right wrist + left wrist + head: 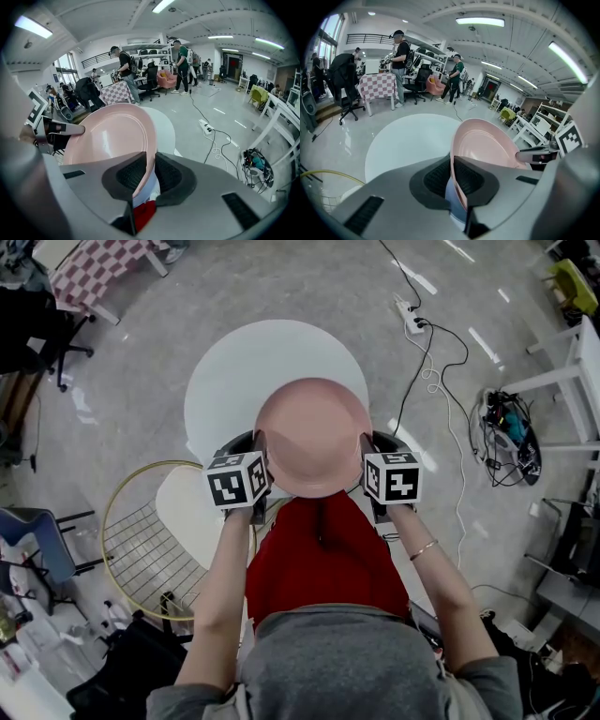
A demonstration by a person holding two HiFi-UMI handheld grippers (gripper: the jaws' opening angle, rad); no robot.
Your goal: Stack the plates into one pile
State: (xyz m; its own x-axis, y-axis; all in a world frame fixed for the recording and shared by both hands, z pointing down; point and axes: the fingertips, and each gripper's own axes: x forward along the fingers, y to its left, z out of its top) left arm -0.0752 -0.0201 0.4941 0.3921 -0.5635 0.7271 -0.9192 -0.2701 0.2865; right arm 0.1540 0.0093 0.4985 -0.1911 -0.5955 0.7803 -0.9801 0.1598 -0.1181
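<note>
I hold one pink plate [314, 432] between both grippers, over the near edge of a round white table [244, 371]. My left gripper [260, 454] is shut on the plate's left rim, and my right gripper [366, 456] is shut on its right rim. In the left gripper view the plate [487, 145] stands on edge between the dark pads of my left gripper [452, 180]. The right gripper view shows the plate [108, 136] pinched in my right gripper [150, 176] in the same way. Something pale blue-white shows under the rim in both jaws; I cannot tell what it is. No other plate is in view.
A yellow wire basket [141, 549] and a white seat [187, 512] stand at the lower left beside the table. A power strip with cables [412, 315] lies on the floor at the right. Two people [401, 65] stand far off by a checkered table [377, 86].
</note>
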